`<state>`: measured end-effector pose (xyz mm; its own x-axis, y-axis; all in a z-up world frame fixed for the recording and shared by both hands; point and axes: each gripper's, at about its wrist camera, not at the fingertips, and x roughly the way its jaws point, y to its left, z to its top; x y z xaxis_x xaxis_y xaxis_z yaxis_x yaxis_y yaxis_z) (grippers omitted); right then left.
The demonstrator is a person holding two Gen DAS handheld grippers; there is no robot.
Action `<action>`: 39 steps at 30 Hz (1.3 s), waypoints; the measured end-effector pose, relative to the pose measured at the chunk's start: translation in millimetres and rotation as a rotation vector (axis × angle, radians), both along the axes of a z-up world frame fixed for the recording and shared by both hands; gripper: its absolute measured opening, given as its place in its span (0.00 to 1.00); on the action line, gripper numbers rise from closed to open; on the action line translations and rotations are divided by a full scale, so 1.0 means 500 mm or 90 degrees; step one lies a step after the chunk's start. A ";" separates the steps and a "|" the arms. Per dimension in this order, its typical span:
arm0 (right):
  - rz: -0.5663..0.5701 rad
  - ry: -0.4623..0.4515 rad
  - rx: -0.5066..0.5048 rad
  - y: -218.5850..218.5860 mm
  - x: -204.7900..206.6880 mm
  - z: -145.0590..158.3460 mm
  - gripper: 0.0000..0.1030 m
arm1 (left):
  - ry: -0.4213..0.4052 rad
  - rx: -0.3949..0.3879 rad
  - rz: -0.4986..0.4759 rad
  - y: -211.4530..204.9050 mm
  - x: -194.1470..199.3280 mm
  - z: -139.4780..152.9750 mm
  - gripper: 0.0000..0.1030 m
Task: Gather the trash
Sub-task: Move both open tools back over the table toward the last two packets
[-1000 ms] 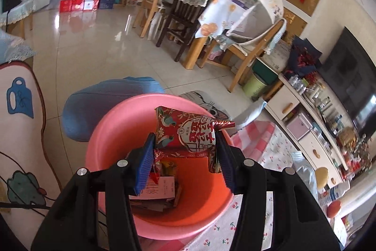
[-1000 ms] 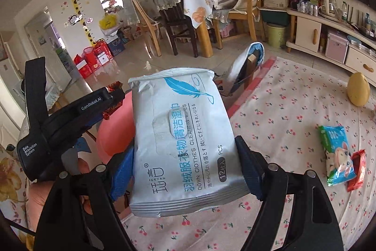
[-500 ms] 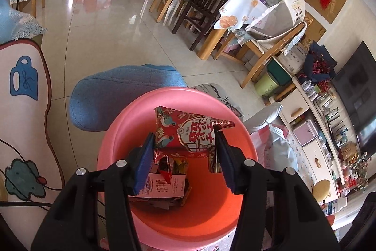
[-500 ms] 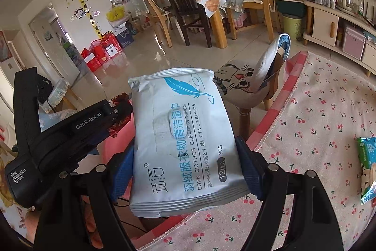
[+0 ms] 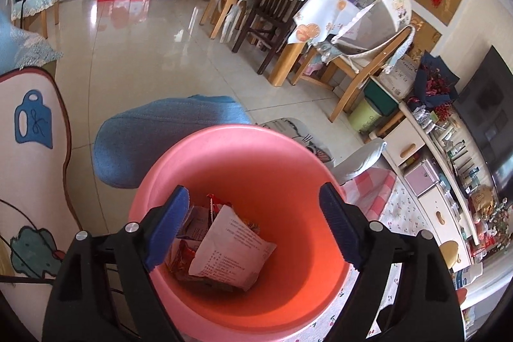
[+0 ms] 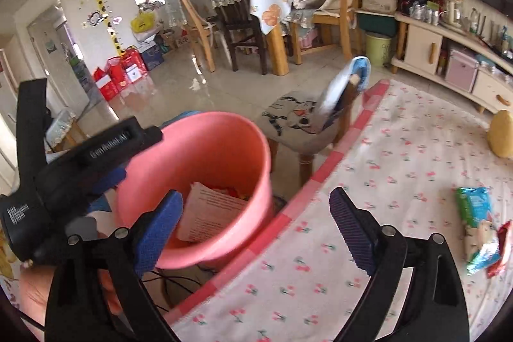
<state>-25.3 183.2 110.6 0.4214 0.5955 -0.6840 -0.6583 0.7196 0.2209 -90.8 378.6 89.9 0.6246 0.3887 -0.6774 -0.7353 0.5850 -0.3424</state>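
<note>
A pink bucket [image 5: 224,133] stands below my left gripper [image 5: 253,191], whose jaws are opening with nothing between them. Inside the bucket lies a white packet [image 5: 231,249], printed side up, on top of red wrappers [image 5: 186,255]. My right gripper [image 6: 256,194] hangs beside the bucket [image 6: 205,143], over the mat's pink edge; its jaws are opening too and hold nothing. The white packet [image 6: 211,210] shows inside the bucket there as well. The left gripper's black body [image 6: 80,162], held by a hand [image 6: 32,287], reaches over the bucket's left rim.
On the cherry-print mat [image 6: 400,156] at the right lie a green-blue packet [image 6: 474,207] and a red wrapper [image 6: 500,246]. A stool with a cat cushion [image 6: 298,120] stands behind the bucket, a blue cushion [image 5: 166,133] beside it. Dining chairs and a low cabinet [image 6: 426,47] are farther back.
Both grippers have opened. The red snack pack has left the left jaws and the white wipes pack the right jaws; a white packet now lies in the bucket.
</note>
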 end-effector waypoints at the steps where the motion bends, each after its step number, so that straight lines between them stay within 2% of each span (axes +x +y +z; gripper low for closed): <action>1: -0.007 -0.009 -0.007 -0.013 -0.004 0.001 0.90 | -0.005 0.010 -0.008 -0.004 0.001 0.003 0.82; 8: -0.035 -0.080 -0.041 -0.108 -0.026 -0.005 0.91 | -0.034 0.129 -0.086 -0.093 0.030 0.030 0.84; 12: -0.054 -0.133 -0.040 -0.158 -0.048 0.002 0.92 | -0.044 0.221 -0.142 -0.163 0.042 0.049 0.84; 15: -0.063 -0.162 -0.039 -0.194 -0.062 0.007 0.93 | -0.046 0.258 -0.166 -0.199 0.051 0.059 0.85; 19: -0.089 -0.191 -0.036 -0.242 -0.079 0.014 0.94 | -0.043 0.287 -0.185 -0.235 0.057 0.067 0.87; 22: -0.108 -0.199 -0.035 -0.274 -0.088 0.016 0.95 | -0.020 0.308 -0.201 -0.261 0.067 0.068 0.88; 39: -0.196 -0.189 -0.031 -0.431 -0.125 -0.001 0.95 | 0.034 0.359 -0.280 -0.386 0.075 0.057 0.89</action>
<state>-87.9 -32.1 110.1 0.7571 0.3807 -0.5309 -0.4409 0.8974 0.0148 -53.2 185.6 118.4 0.7754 0.4088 -0.4813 -0.3982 0.9081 0.1296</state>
